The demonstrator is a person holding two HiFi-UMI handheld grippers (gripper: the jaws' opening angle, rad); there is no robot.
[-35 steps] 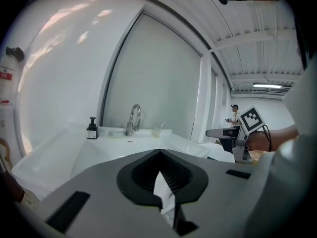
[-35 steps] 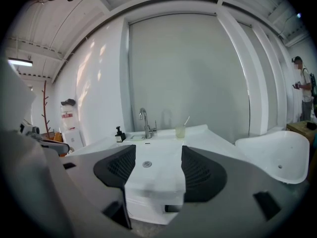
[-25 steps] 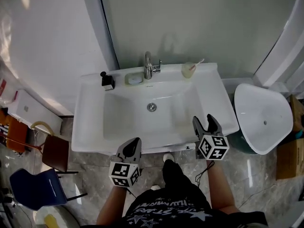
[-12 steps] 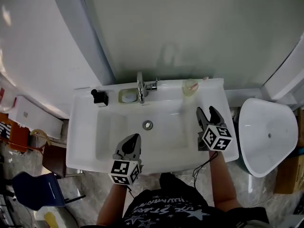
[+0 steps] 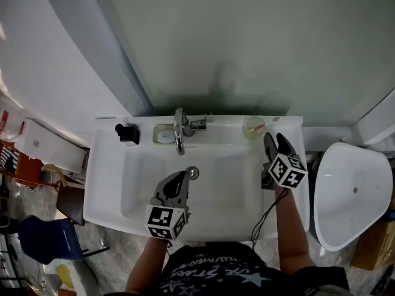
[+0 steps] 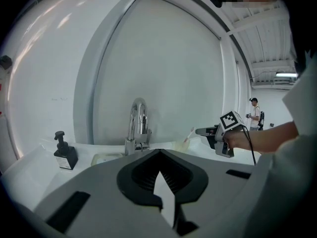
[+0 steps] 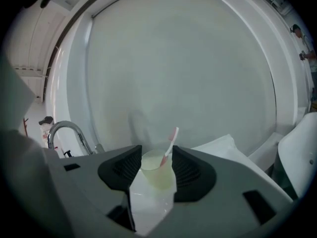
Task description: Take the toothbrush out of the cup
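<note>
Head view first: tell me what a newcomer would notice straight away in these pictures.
The white sink fills the middle of the head view, with a pale cup holding a pink toothbrush at its back right corner. The right gripper points at that cup, which is just ahead of its jaws; they are apart, have just been closing, and grip nothing. The left gripper hangs shut over the basin.

- Washbasin: one.
- Faucet: one.
- Black soap dispenser: one.
- Soap dish: one.
- Cup: one.
- Toothbrush: one.
- Tools: two, the left tool and the right tool.
- Blue chair: one.
</note>
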